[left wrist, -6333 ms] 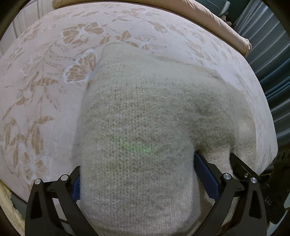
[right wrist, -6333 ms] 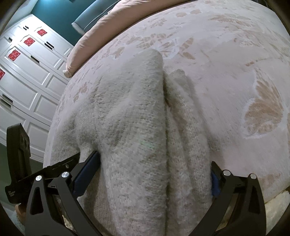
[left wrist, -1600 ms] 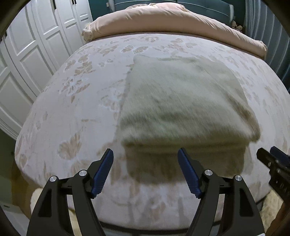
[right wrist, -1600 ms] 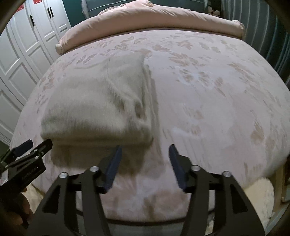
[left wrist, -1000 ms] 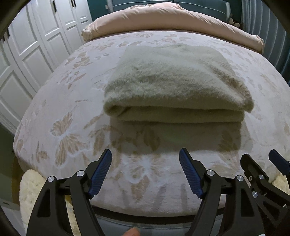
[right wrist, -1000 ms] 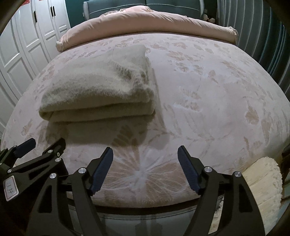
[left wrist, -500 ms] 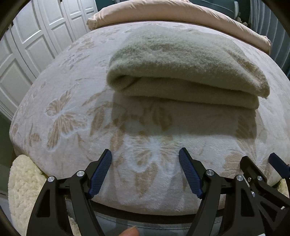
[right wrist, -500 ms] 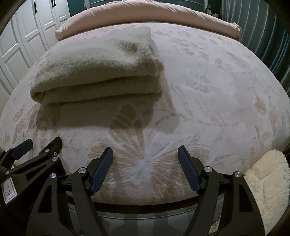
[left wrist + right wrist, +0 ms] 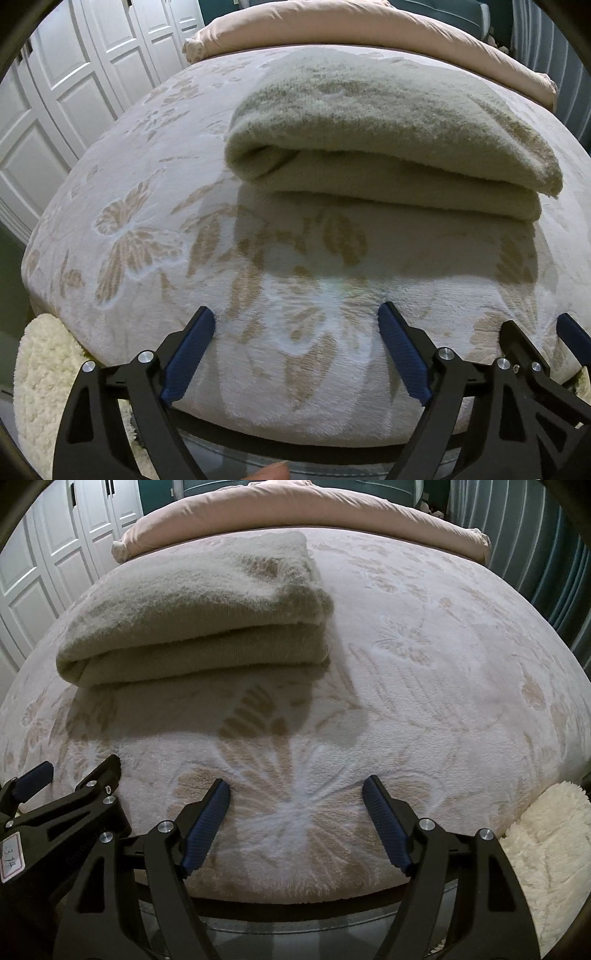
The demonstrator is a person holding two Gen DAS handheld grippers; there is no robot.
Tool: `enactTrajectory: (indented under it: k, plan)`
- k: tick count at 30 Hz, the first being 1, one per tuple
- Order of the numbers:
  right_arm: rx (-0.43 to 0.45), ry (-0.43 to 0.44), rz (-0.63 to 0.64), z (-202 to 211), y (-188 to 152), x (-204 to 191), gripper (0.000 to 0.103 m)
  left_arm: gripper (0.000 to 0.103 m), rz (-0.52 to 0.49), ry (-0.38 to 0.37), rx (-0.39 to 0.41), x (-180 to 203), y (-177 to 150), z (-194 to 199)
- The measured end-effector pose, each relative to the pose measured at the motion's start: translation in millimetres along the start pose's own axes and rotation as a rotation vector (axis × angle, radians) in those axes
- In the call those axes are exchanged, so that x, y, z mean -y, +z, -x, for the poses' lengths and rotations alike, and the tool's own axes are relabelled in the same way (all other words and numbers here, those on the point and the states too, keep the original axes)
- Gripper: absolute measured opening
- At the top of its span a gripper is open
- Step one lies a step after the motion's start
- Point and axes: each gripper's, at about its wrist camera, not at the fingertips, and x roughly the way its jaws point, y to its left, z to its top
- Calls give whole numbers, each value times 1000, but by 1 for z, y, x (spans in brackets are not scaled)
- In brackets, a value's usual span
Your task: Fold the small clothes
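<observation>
A beige knitted garment [image 9: 388, 136] lies folded in a thick rectangular stack on the pink floral bedspread [image 9: 147, 236]. It also shows in the right wrist view [image 9: 199, 627], left of centre. My left gripper [image 9: 295, 321] is open and empty, low over the bed's near edge, short of the garment. My right gripper [image 9: 295, 794] is open and empty beside it, also short of the garment. The right gripper's fingers [image 9: 517, 343] show at the left wrist view's right edge; the left gripper's fingers [image 9: 96, 775] show at the right wrist view's left edge.
A pink rolled duvet [image 9: 332, 26] lies along the far side of the bed. White panelled wardrobe doors [image 9: 55, 92] stand to the left. Dark teal curtains [image 9: 554, 554] hang to the right. Fluffy cream rugs [image 9: 40, 387] [image 9: 546, 849] lie on the floor by the bed.
Both grippers let go of the garment and drew back to the bed's near edge, then dropped lower and edged toward it. The garment now lies folded and still.
</observation>
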Motion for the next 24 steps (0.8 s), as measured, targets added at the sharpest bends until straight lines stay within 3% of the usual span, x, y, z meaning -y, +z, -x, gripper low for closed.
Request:
enactTrajectory:
  k: [16,20,24]
  plan:
    - [-19,0,-15,-6,9,3,75,91,34,-6,-50,-9,10,-5]
    - [-32,0,-13,-7,17,2,75,88,-21,53,27,-4,20,3]
    - [-13,-16,-2,-12,19,-2,76,89,-2,32,1,-10,26,-11]
